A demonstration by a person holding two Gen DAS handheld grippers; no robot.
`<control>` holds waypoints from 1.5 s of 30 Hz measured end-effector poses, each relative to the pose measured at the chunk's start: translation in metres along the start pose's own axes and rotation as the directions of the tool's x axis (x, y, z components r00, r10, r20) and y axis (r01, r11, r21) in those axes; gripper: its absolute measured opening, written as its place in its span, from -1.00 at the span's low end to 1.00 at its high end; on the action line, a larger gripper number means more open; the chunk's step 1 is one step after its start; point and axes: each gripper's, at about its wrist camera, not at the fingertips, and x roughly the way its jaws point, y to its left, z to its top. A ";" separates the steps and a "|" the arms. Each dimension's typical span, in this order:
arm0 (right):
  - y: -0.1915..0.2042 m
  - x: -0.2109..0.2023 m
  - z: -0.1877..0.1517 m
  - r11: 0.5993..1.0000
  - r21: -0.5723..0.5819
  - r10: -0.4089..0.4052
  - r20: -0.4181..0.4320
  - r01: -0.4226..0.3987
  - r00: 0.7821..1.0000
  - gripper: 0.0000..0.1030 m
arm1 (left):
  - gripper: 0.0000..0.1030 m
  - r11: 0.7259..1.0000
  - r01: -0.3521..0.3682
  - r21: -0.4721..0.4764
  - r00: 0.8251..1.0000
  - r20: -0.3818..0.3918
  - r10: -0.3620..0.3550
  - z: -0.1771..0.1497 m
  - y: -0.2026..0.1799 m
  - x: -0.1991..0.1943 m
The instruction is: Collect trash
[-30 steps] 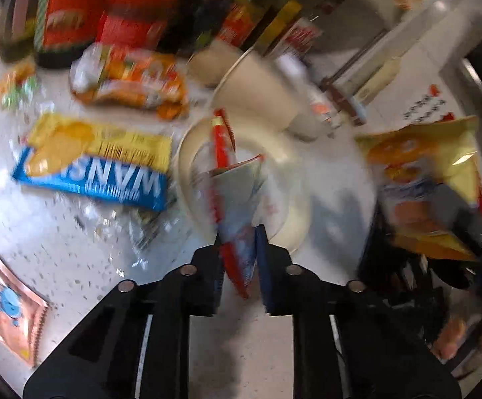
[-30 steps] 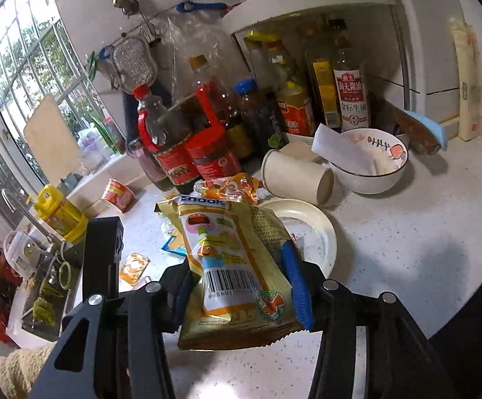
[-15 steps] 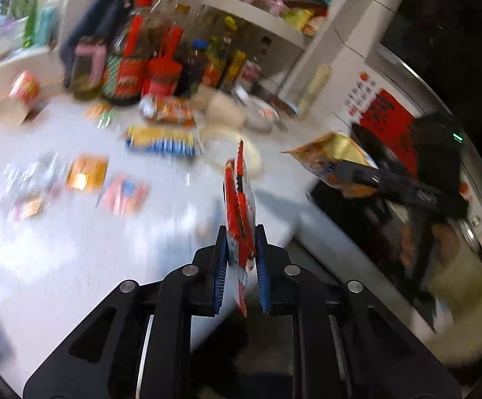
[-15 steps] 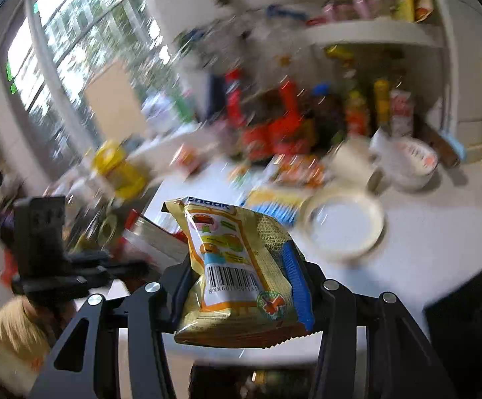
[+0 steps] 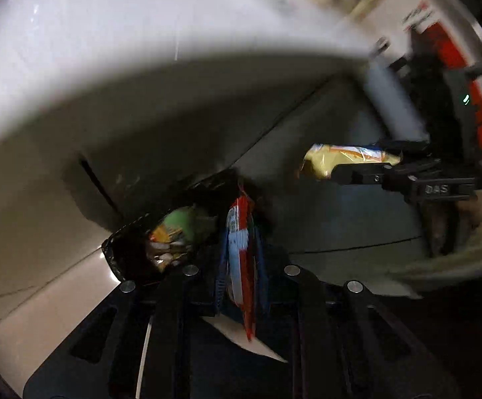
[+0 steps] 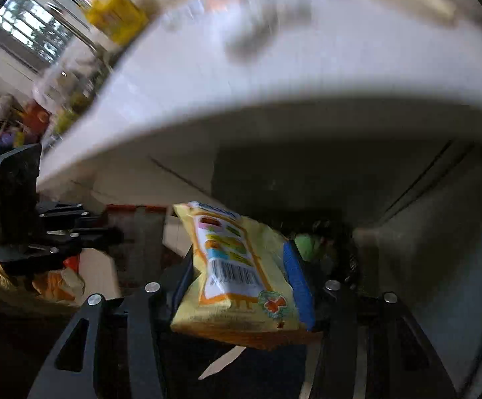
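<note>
Our white counter curving overhead in both views, its top blurred, things on it too smeared for us to name, pale tiled floor below, our black trash bag sitting there

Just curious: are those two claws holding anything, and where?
Left hand-held gripper: red wrapper, pinched mid-length. Right hand-held gripper, jaws opening: yellow snack bag, across its lower half.

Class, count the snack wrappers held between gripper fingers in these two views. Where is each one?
2. A red-and-white wrapper is pinched in the left gripper. A yellow snack bag sits in the right gripper, whose jaws are opening. Both are above the black trash bag.
</note>
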 end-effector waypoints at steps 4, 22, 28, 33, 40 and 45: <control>-0.013 0.057 -0.001 0.989 -0.013 -0.146 -0.056 0.145 0.988 0.89 | -0.45 0.991 -0.134 0.003 0.987 -0.092 0.134 -0.007 0.022 0.059; 0.095 -0.224 0.097 0.983 -0.048 -0.100 0.673 0.178 0.733 0.90 | 0.86 0.869 -0.406 -0.283 0.688 0.530 0.495 0.106 -0.039 -0.219; 0.096 -0.207 0.157 0.980 0.047 -0.175 0.662 0.192 0.729 0.90 | 0.86 0.831 -0.375 -0.410 0.700 0.463 0.544 0.163 -0.021 -0.216; 0.090 -0.193 0.165 0.977 0.070 -0.200 0.636 0.203 0.746 0.90 | 0.86 0.791 -0.437 -0.429 0.671 0.430 0.604 0.157 -0.024 -0.216; 0.090 -0.188 0.170 0.970 0.077 -0.229 0.618 0.232 0.752 0.90 | 0.86 0.764 -0.462 -0.451 0.656 0.405 0.636 0.157 -0.019 -0.217; 0.094 -0.185 0.169 0.967 0.064 -0.234 0.612 0.248 0.755 0.90 | 0.86 0.748 -0.477 -0.461 0.642 0.399 0.655 0.156 -0.019 -0.223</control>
